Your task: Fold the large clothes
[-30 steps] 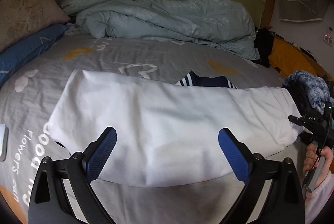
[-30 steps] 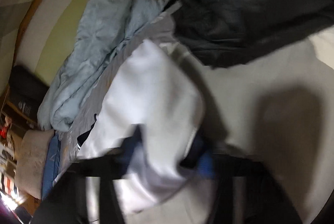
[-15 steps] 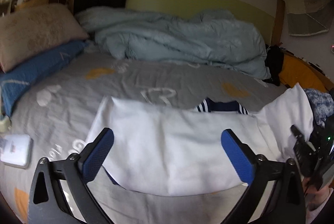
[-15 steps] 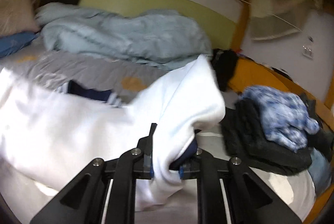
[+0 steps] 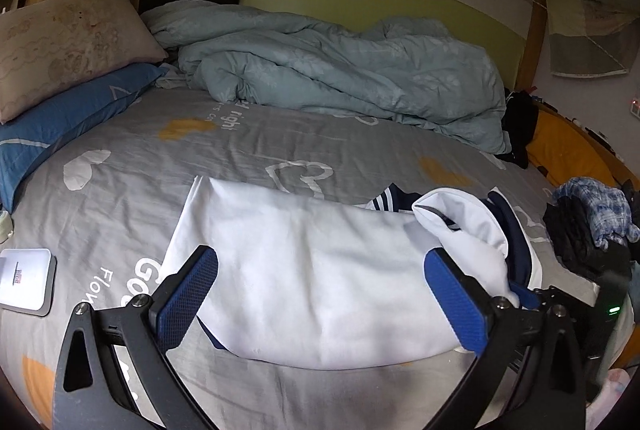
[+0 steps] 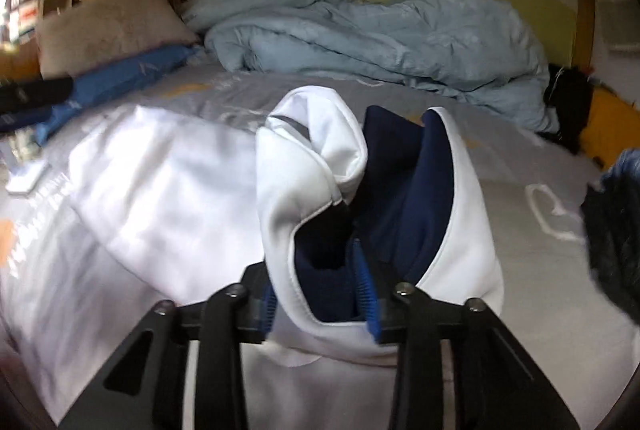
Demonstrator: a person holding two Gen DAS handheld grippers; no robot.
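Observation:
A white garment with navy lining and striped trim (image 5: 312, 270) lies partly folded on the grey bed sheet (image 5: 240, 149). My left gripper (image 5: 320, 294) is open and empty, held just above the garment's near edge. My right gripper (image 6: 320, 282) is shut on the garment's right end (image 6: 304, 181), which stands bunched up with the navy inside (image 6: 404, 189) showing. In the left wrist view this lifted end (image 5: 468, 230) sits at the right, with the right gripper (image 5: 520, 298) beneath it.
A rumpled pale blue duvet (image 5: 340, 69) lies along the back. Beige and blue pillows (image 5: 68, 69) sit at the left. A white device (image 5: 24, 280) lies on the sheet at the left. A pile of dark and plaid clothes (image 5: 588, 222) sits at the right edge.
My right gripper has lifted the garment's right end and carried it left over the body, turning the navy lining up. My left gripper has drawn back and risen, staying open.

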